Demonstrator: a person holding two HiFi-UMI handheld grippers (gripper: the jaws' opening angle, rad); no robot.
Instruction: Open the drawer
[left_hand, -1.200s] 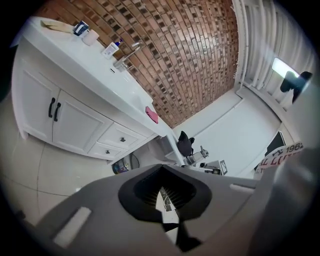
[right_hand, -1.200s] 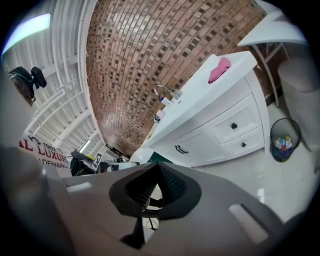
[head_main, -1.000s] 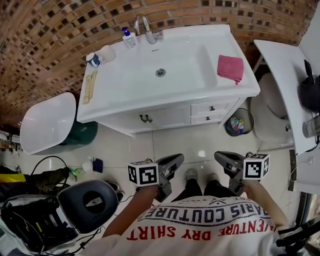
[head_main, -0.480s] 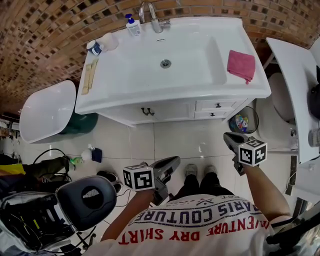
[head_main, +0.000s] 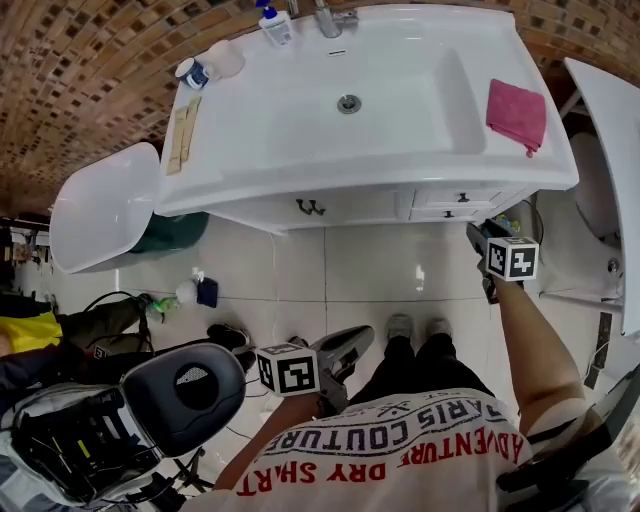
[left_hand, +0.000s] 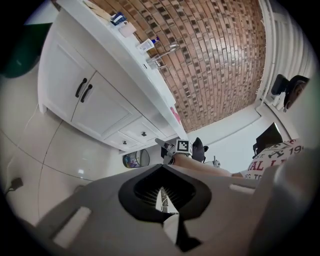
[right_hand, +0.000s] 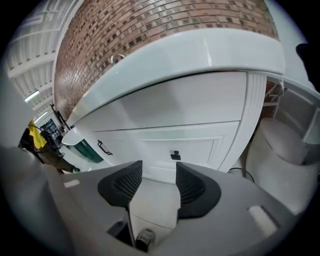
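Since a second ago our right gripper (head_main: 480, 234) has gone from beside our knees forward to the right end of the white vanity (head_main: 350, 207), and now sits close in front of the small drawers (head_main: 455, 198). Its jaws are opening, with nothing between them. In the right gripper view the dark drawer knob (right_hand: 175, 155) shows just beyond the gap. Both drawers sit closed, flush with the cabinet front. Our left gripper (head_main: 362, 336) hangs low over the floor tiles (head_main: 380, 275), jaws together and empty. A pink cloth (head_main: 517, 112) lies on the counter above the drawers.
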